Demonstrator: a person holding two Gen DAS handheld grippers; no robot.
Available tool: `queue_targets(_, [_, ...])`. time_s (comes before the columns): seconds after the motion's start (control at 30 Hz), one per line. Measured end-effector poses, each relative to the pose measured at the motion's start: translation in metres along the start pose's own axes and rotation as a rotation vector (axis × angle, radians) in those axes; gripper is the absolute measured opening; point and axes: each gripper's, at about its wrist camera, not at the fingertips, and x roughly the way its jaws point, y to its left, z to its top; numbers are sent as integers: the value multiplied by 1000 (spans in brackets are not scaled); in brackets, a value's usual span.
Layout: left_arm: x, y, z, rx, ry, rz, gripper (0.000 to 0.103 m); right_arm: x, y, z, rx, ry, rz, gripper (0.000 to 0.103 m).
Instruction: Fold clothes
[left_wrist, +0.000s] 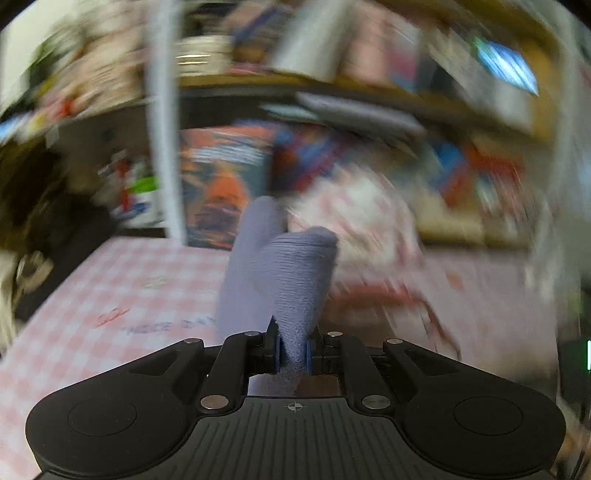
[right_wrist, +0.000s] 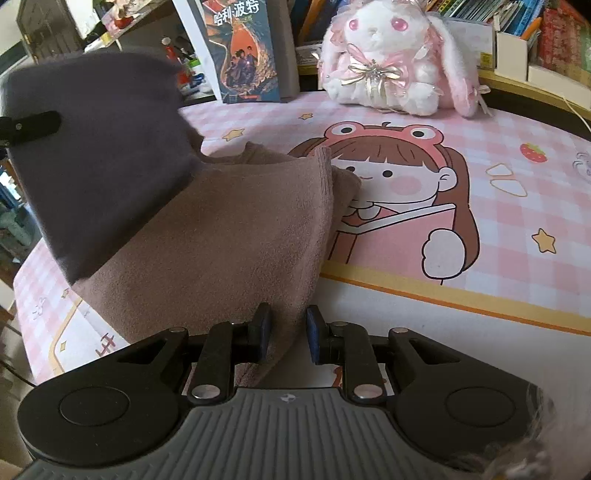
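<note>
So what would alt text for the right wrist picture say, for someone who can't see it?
A black gripper pinches the edge of a brown sock above a pink checked cartoon desk mat; a purple-grey sock hangs at left. Behind sit a white plush bunny and a book.

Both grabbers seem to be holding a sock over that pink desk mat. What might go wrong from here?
The left hand-held gripper pinches only an edge of the purple sock, and its view is smeared, so a fast swing may shake it loose. The brown sock sits between the right hand-held gripper pads, possibly loosely; it may slip.
</note>
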Motion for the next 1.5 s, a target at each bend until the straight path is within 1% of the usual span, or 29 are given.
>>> queue_targets(0.07, [11, -41, -19, 177, 76, -18, 19, 0, -3, 0, 0, 3, 18, 19])
queue_targets(0.1, [19, -58, -31, 256, 143, -48, 27, 0, -5, 0, 0, 6, 28, 19])
queue_targets(0.13, [28, -74, -42, 335, 211, -78, 28, 0, -7, 0, 0, 9, 37, 19])
queue_targets(0.17, [32, -84, -51, 395, 234, -69, 35, 0, -9, 1, 2, 12, 47, 19])
queue_targets(0.2, [36, -94, -60, 454, 257, -59, 38, -1, -11, 1, 3, 15, 58, 19])
queue_targets(0.23, [40, -104, -69, 513, 280, -50, 39, -2, -14, 1, 7, 19, 70, 19])
queue_targets(0.27, [39, -107, -70, 522, 276, -40, 39, -3, -16, 2, 11, 23, 81, 20])
queue_targets(0.37, [28, -97, -56, 419, 267, -79, 40, -10, -26, 4, 36, 29, 101, 30])
queue_targets(0.4, [20, -91, -50, 370, 250, -100, 40, -15, -30, 5, 48, 21, 105, 33])
queue_targets(0.47, [5, -76, -38, 281, 208, -133, 40, -27, -38, 8, 74, -2, 116, 35])
queue_targets(0.53, [-11, -56, -27, 167, 156, -162, 40, -39, -47, 10, 112, -29, 140, 47])
queue_targets(0.57, [-19, -45, -23, 104, 127, -173, 40, -45, -52, 13, 143, -41, 171, 50])
queue_targets(0.63, [-33, -21, -15, -22, 70, -182, 40, -52, -60, 17, 204, -49, 243, 71])
queue_targets(0.67, [-39, -7, -13, -99, 39, -178, 40, -53, -62, 19, 236, -42, 289, 75])
queue_targets(0.73, [-41, 12, -11, -193, 7, -164, 40, -51, -64, 23, 302, -23, 385, 83])
queue_targets(0.8, [-29, 16, -13, -174, 40, -107, 40, -42, -59, 24, 351, 16, 452, 86])
queue_targets(0.87, [-14, 19, -18, -158, 82, -67, 40, -30, -49, 25, 374, 61, 462, 86])
queue_targets(0.97, [13, 17, -35, -142, 176, -44, 39, -12, -32, 29, 372, 100, 410, 82])
queue_targets(1.0, [18, 16, -41, -138, 202, -42, 39, -6, -27, 30, 368, 107, 389, 69])
queue_targets(1.03, [23, 14, -47, -134, 228, -39, 39, -3, -21, 32, 354, 99, 359, 34])
queue_targets(1.07, [23, 13, -52, -134, 239, -39, 39, -4, -12, 34, 315, 81, 318, 19])
queue_targets(1.1, [24, 12, -56, -133, 250, -40, 39, -9, -3, 35, 250, 51, 280, 17])
queue_targets(1.13, [23, 14, -57, -141, 253, -48, 39, -21, 8, 35, 158, -8, 267, 16])
queue_targets(1.2, [23, 17, -57, -155, 258, -64, 39, -48, 31, 26, -33, -113, 302, 15])
queue_targets(1.3, [27, 15, -59, -129, 272, -68, 39, -38, 24, 14, 6, -63, 233, 15])
queue_targets(1.33, [26, 14, -59, -122, 272, -70, 39, -24, 13, 12, 68, -14, 189, 15])
queue_targets(1.4, [25, 12, -60, -108, 272, -74, 40, -4, -14, 8, 218, 38, 231, 18])
queue_targets(1.47, [24, 12, -60, -100, 273, -78, 40, -4, -21, 9, 251, 51, 261, 22])
queue_targets(1.5, [25, 12, -60, -99, 273, -79, 40, -6, -21, 10, 244, 47, 263, 27])
